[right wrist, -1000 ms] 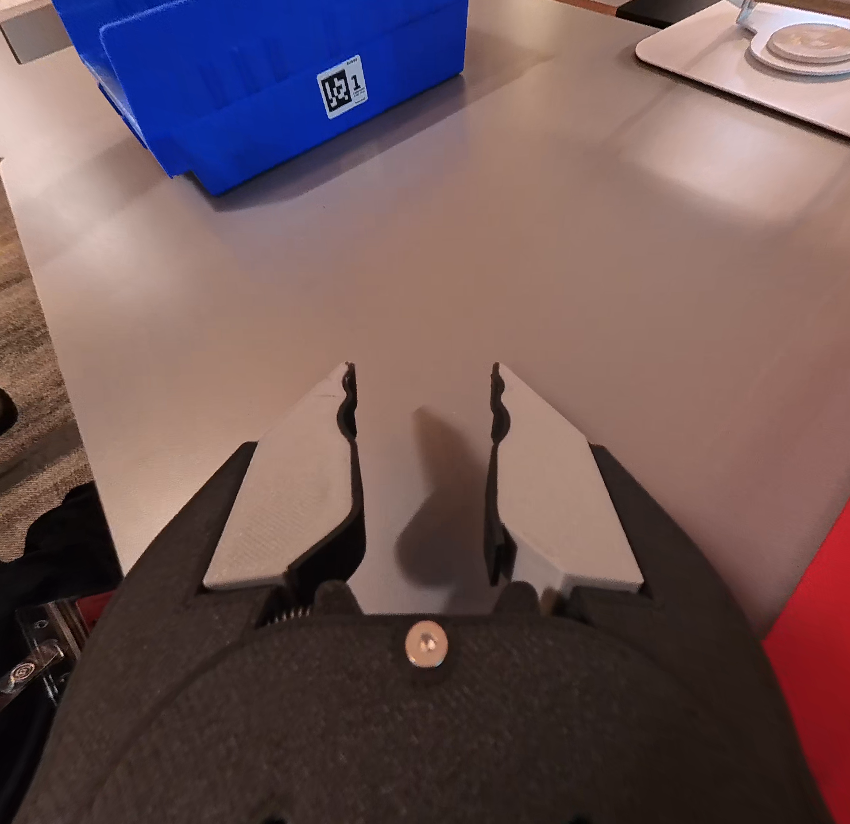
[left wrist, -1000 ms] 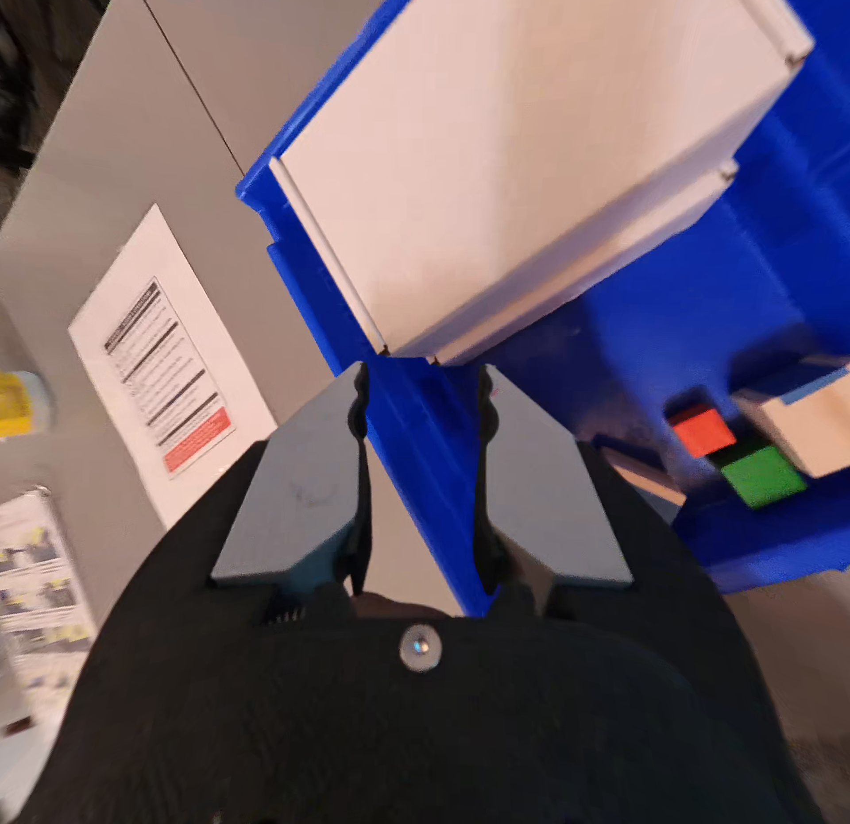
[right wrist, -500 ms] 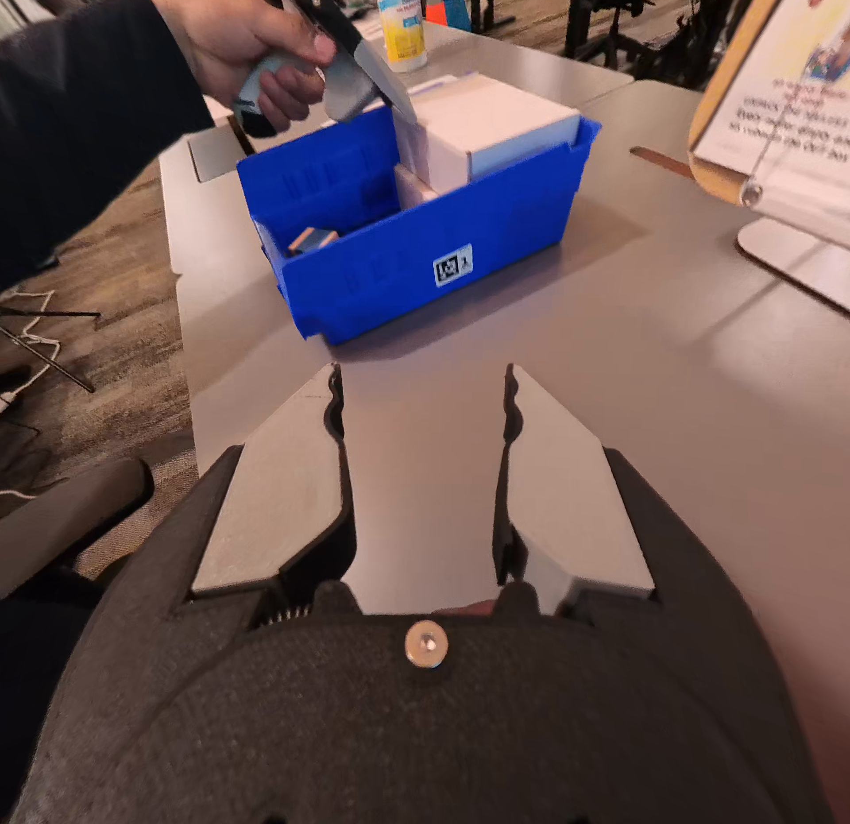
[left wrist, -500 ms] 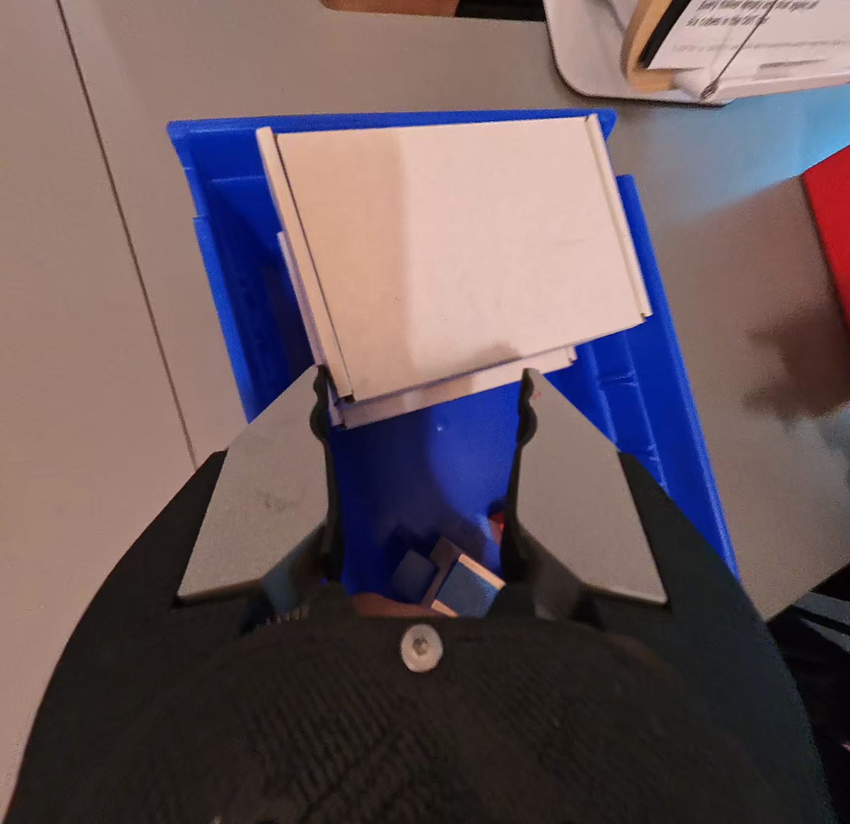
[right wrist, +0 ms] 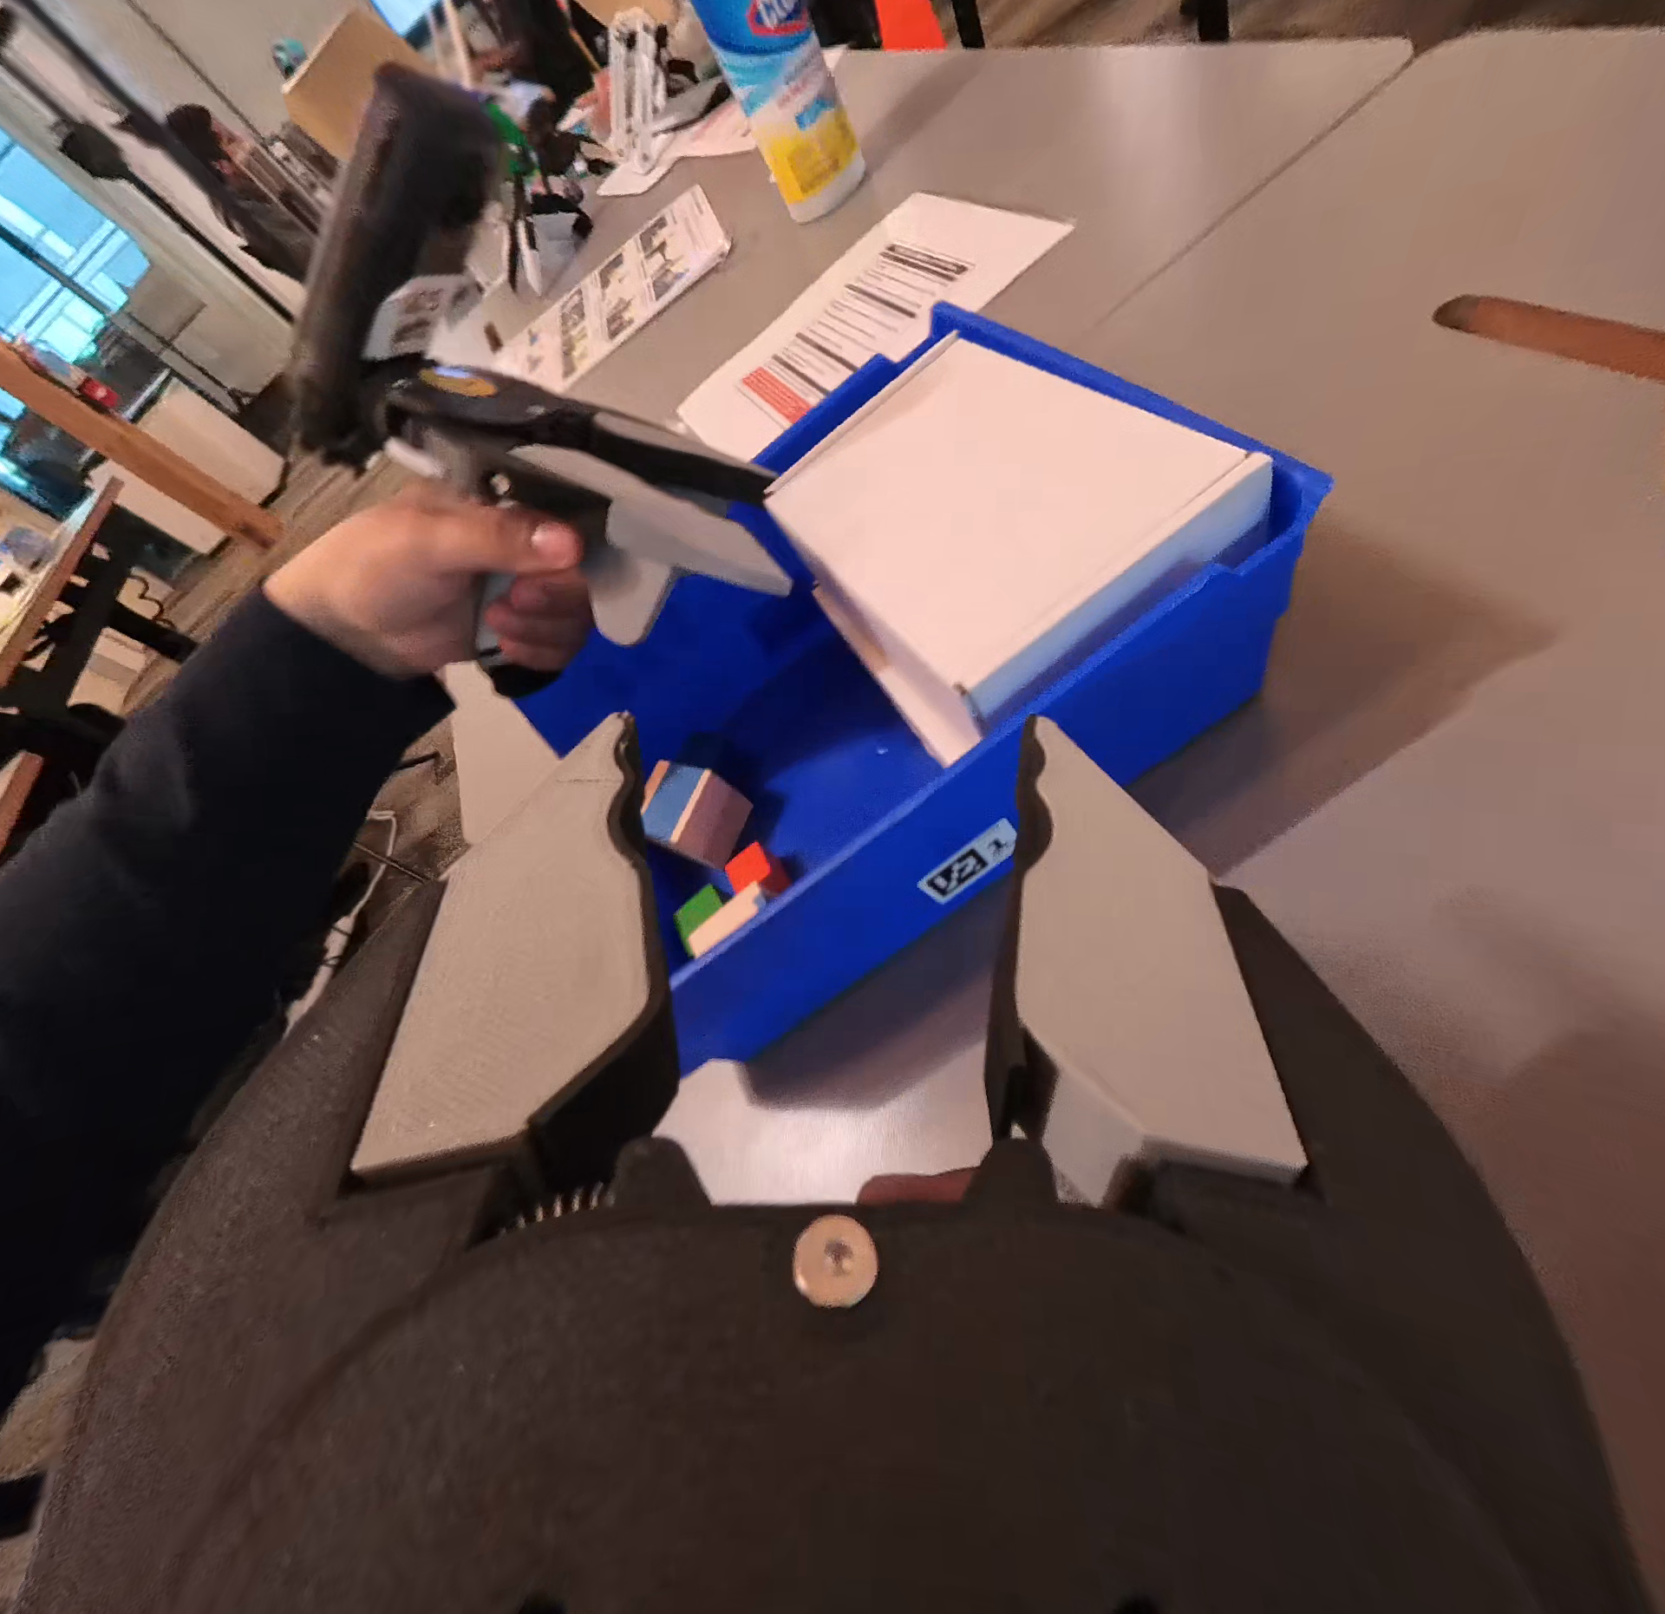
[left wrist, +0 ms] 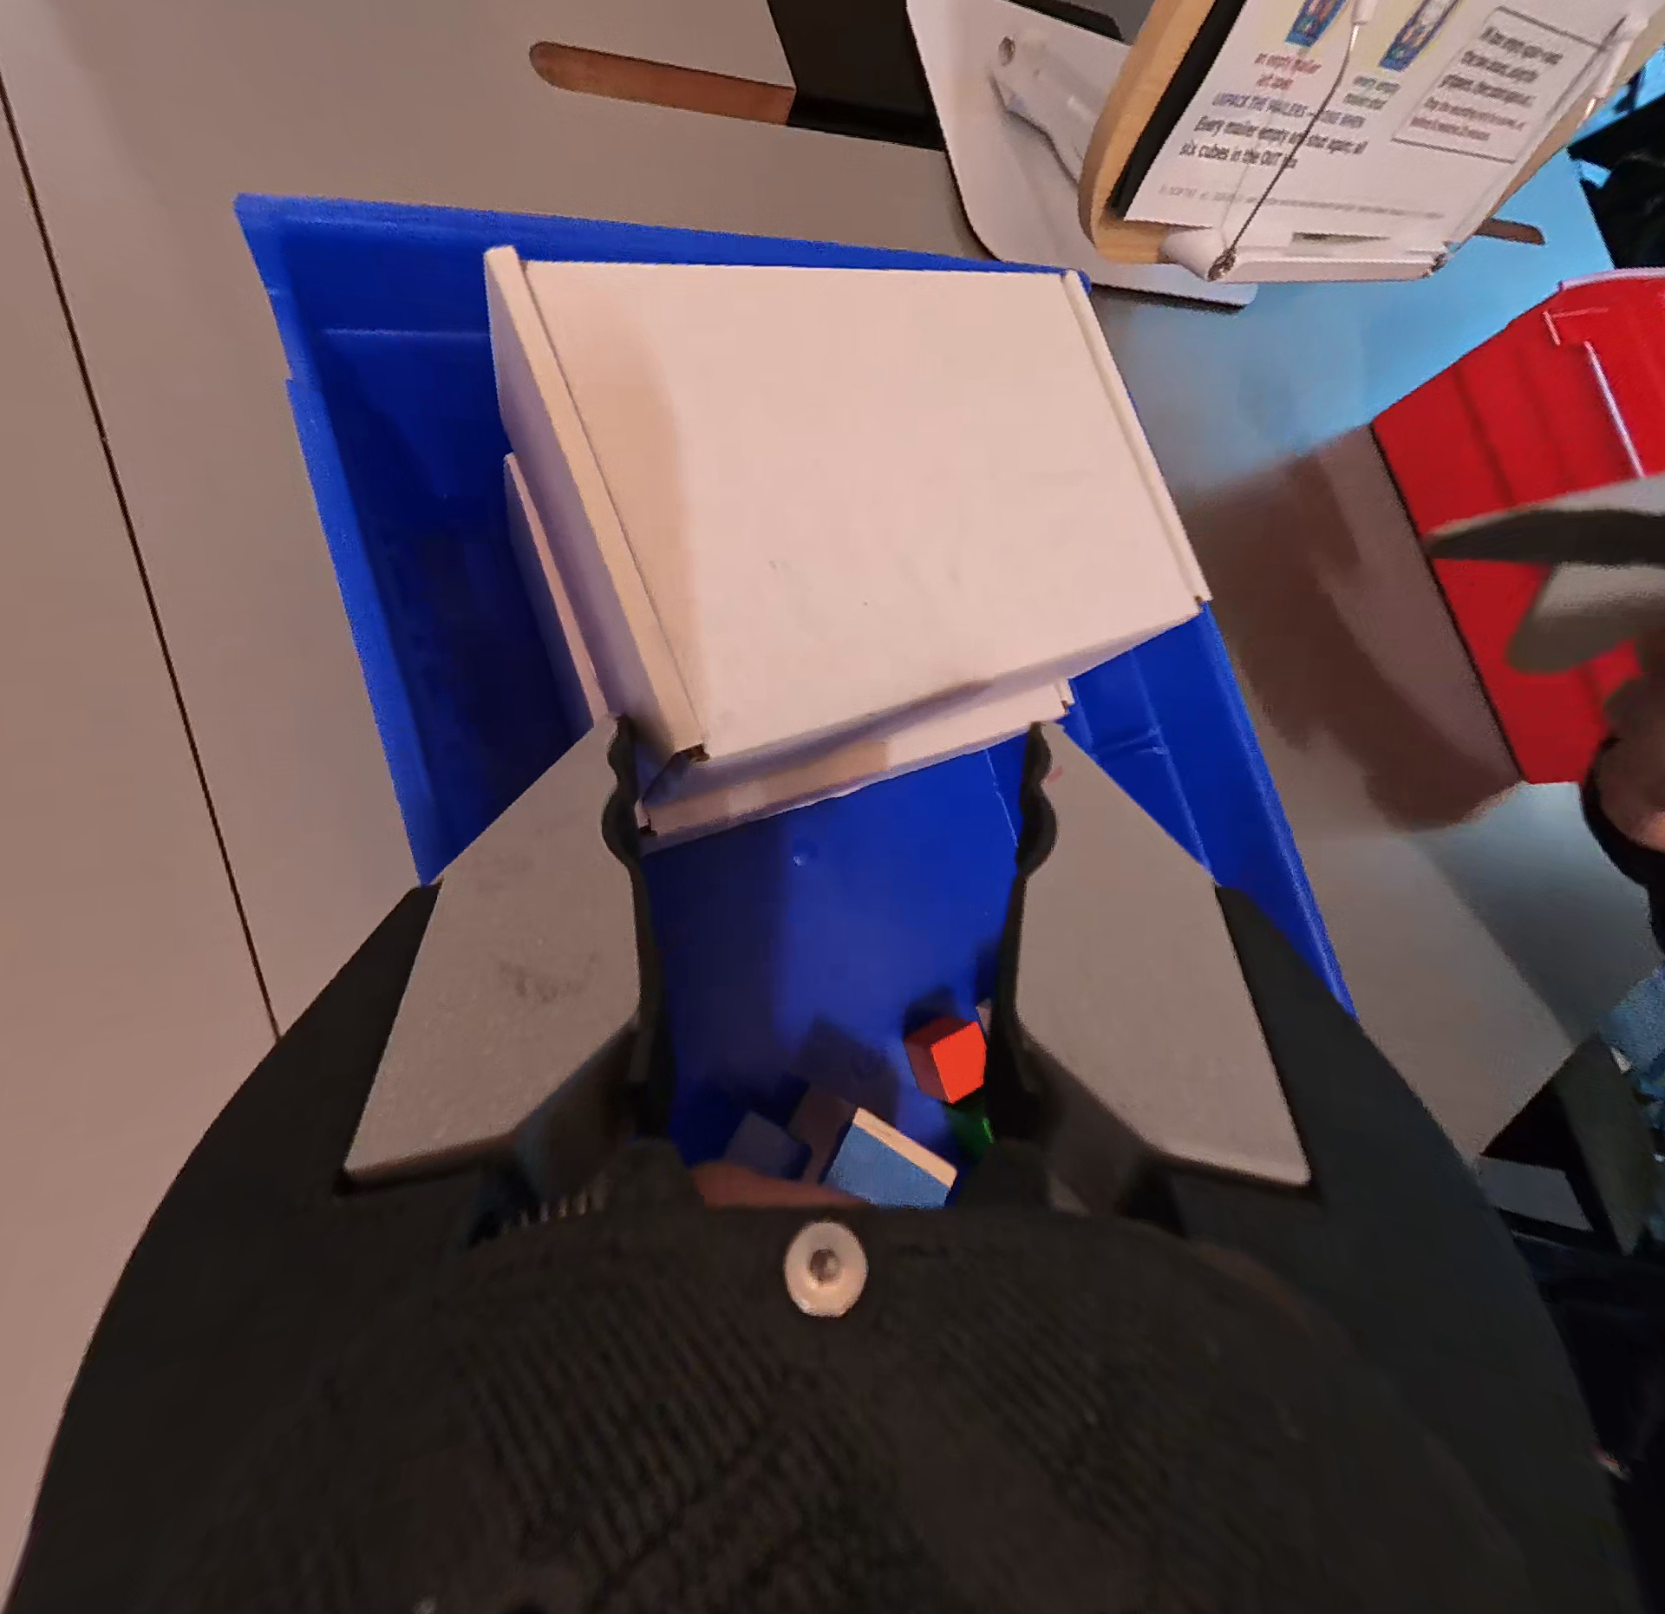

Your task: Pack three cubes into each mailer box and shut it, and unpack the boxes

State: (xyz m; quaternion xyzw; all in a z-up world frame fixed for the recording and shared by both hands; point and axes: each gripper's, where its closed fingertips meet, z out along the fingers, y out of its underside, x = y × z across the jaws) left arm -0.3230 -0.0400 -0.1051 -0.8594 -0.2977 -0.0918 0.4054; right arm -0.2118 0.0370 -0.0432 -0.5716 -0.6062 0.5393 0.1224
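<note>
A blue bin on the grey table holds two shut white mailer boxes, stacked and leaning at its far end. Loose cubes lie at its near end: a red cube, a green cube and blue cubes. My left gripper is open and empty, its tips on either side of the boxes' near edge. It also shows in the right wrist view, held by a hand at the top box's corner. My right gripper is open and empty, over the bin's near wall. The boxes and cubes show there too.
A red bin stands right of the blue bin. A wooden document stand on a white base is behind it. A wipes canister and paper sheets lie on the table beyond. The table has a slot. The red cube is about 12 centimeters from my left fingertips and 20 centimeters from my right.
My right gripper has swung toward the blue bin and come close to its near wall. My left gripper has turned from the bin's side to over the bin, at the boxes' near edge.
</note>
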